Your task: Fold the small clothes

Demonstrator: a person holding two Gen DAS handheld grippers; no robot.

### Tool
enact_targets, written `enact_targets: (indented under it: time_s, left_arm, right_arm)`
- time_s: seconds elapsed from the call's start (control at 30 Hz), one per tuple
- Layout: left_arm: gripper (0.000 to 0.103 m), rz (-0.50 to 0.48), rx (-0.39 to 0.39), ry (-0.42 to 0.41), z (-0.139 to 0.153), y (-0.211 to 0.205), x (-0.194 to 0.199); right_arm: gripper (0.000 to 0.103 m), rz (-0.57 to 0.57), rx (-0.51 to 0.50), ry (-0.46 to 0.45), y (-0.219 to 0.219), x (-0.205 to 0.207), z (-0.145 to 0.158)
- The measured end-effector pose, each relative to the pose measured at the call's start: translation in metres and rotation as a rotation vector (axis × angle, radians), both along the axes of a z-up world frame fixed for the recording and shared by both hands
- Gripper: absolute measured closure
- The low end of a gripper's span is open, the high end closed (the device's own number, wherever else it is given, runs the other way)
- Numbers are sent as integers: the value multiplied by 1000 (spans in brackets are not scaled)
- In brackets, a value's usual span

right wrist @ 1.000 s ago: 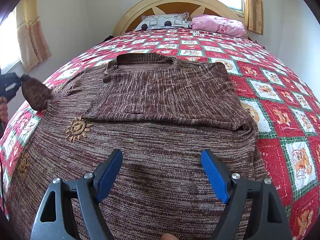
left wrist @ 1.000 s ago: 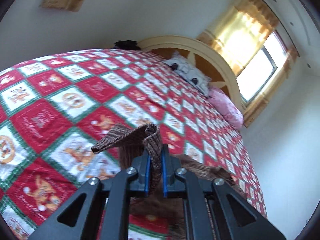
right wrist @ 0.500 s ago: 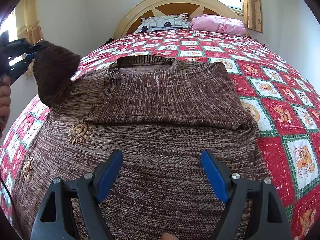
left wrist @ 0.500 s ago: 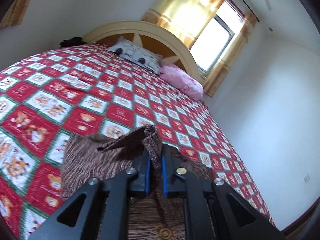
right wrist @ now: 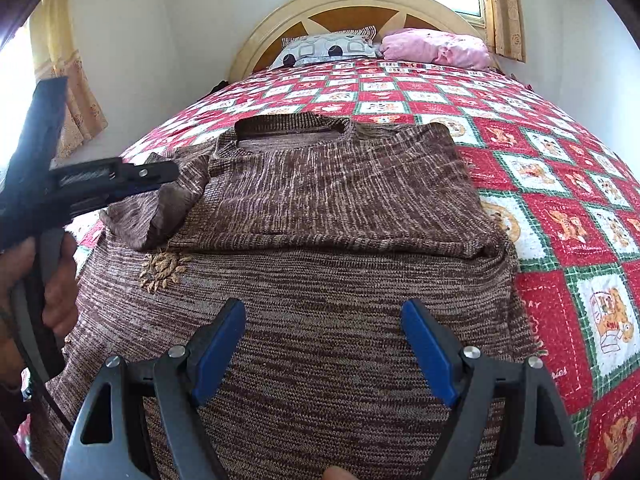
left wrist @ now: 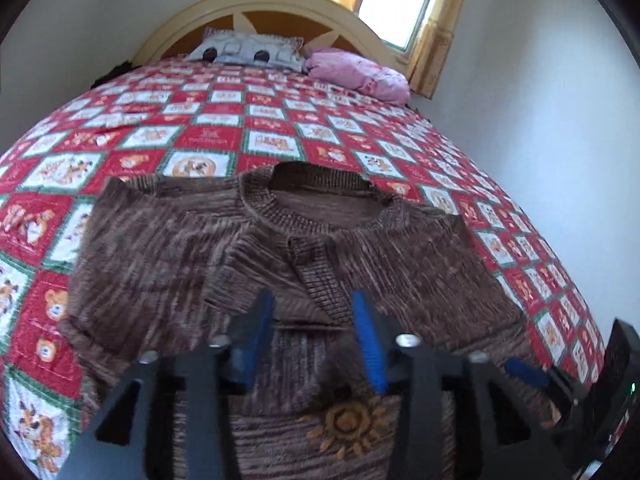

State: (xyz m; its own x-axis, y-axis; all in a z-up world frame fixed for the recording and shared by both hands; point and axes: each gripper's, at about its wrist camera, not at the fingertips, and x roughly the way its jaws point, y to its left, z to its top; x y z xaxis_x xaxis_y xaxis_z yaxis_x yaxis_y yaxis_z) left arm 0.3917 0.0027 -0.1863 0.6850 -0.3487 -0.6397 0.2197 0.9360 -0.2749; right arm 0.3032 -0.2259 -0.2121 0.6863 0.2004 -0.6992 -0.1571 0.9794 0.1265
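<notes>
A brown knitted sweater [right wrist: 340, 200] lies flat on the bed with its neck hole toward the headboard and both sleeves folded in over the chest. In the left wrist view the sweater [left wrist: 160, 248] fills the middle, and the left sleeve's ribbed cuff [left wrist: 316, 276] lies across the chest just ahead of the fingers. My left gripper [left wrist: 314, 312] is open and empty above the cuff; it also shows in the right wrist view [right wrist: 160, 172]. My right gripper [right wrist: 324, 344] is open and empty over the sweater's lower body.
The bed carries a red, white and green patchwork quilt [right wrist: 560, 184]. A grey patterned pillow [right wrist: 328, 50] and a pink pillow [right wrist: 436, 46] lie by the curved wooden headboard [right wrist: 360, 4]. White walls stand on both sides; curtained windows show behind the headboard.
My left gripper carried the left sleeve inward over the chest, opened and let it go. It now faces the headboard. My right gripper stayed open in the same place.
</notes>
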Motion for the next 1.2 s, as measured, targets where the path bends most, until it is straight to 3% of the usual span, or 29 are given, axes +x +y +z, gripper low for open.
enact_targets:
  time_s: [0.07, 0.17, 0.27, 0.33, 0.43, 0.53, 0.63, 0.8, 0.9, 1.03, 1.1, 1.2]
  left_arm:
    - [26, 16, 41, -62, 9, 13, -14]
    - [12, 100, 194, -116, 12, 33, -16]
    - [10, 271, 450, -56, -5, 59, 2]
    - [10, 345, 526, 27, -24, 79, 15]
    - [8, 342, 434, 77, -35, 97, 20]
    - [3, 335, 440, 70, -36, 94, 18]
    - [3, 339, 396, 49, -34, 101, 9]
    - [0, 375, 198, 15, -29, 132, -4]
    - [0, 434, 73, 24, -30, 154, -10]
    - [0, 495, -33, 32, -35, 172, -16]
    - [0, 493, -59, 32, -37, 173, -15]
    - [0, 478, -68, 44, -39, 172, -13]
  right_arm:
    - [22, 0, 0, 0, 0, 0, 0]
    - [22, 0, -5, 1, 0, 0, 0]
    - [22, 0, -9, 3, 0, 0, -1]
    - [22, 0, -12, 3, 1, 0, -1]
    - [22, 0, -14, 4, 1, 0, -1]
    - [22, 2, -8, -3, 0, 0, 1]
    - [22, 15, -7, -11, 2, -3, 10]
    - [22, 57, -106, -135, 32, -14, 58]
    - [22, 154, -193, -124, 75, 2, 77]
    - [23, 269, -302, -108, 130, 31, 72]
    - [42, 311, -355, -60, 152, 48, 58]
    - [42, 355, -453, -22, 182, 69, 35]
